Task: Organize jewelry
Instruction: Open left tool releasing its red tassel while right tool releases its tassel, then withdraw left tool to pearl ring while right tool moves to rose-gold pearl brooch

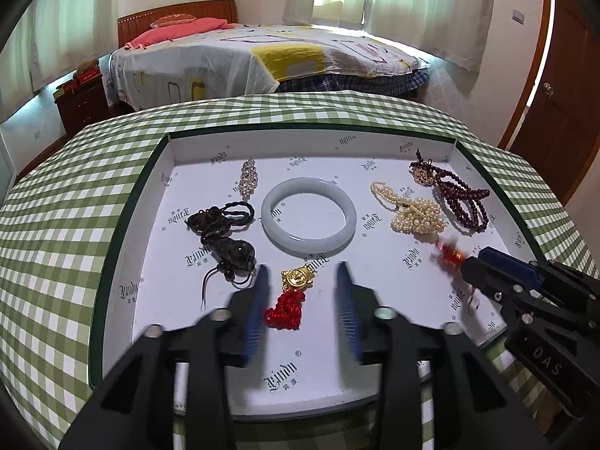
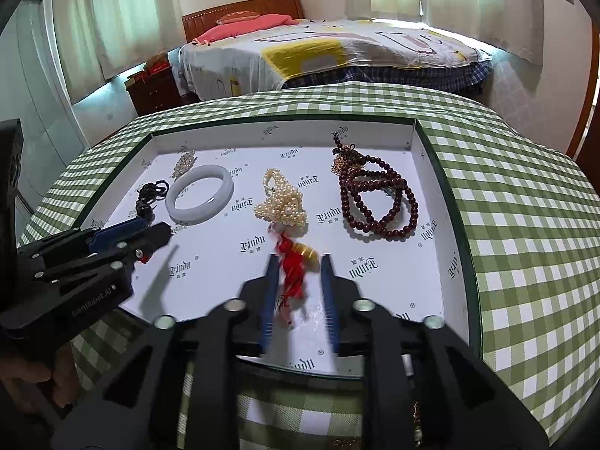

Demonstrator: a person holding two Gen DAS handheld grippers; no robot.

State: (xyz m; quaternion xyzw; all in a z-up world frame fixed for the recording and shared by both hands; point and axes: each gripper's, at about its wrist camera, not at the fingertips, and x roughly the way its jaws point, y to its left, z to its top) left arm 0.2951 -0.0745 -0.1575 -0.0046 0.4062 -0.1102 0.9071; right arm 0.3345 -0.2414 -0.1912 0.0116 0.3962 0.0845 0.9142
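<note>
The left gripper [image 1: 302, 273] stands low over the near part of the white tray [image 1: 225, 386], its blue pads apart. Between them lies a gold charm with a red knot [image 1: 290, 298], flat on the tray floor and touching neither pad (the jaws are open around it, not closed on it). Just beyond are the pale jade bangle [image 1: 308, 221] and a dark cord pendant [image 1: 225, 242].

The right gripper [image 2: 300, 262] also points down into the tray, its jaws narrowly apart. A second red and gold charm [image 2: 296, 258] sits between the fingertips; it is blurred, so I cannot tell if a pad touches it. Ahead lie the pearl strand [image 2: 281, 206] and the dark red bead string [image 2: 375, 195].

A hand [image 2: 33, 378] appears at the lower left of the right wrist view, under the left gripper
</note>
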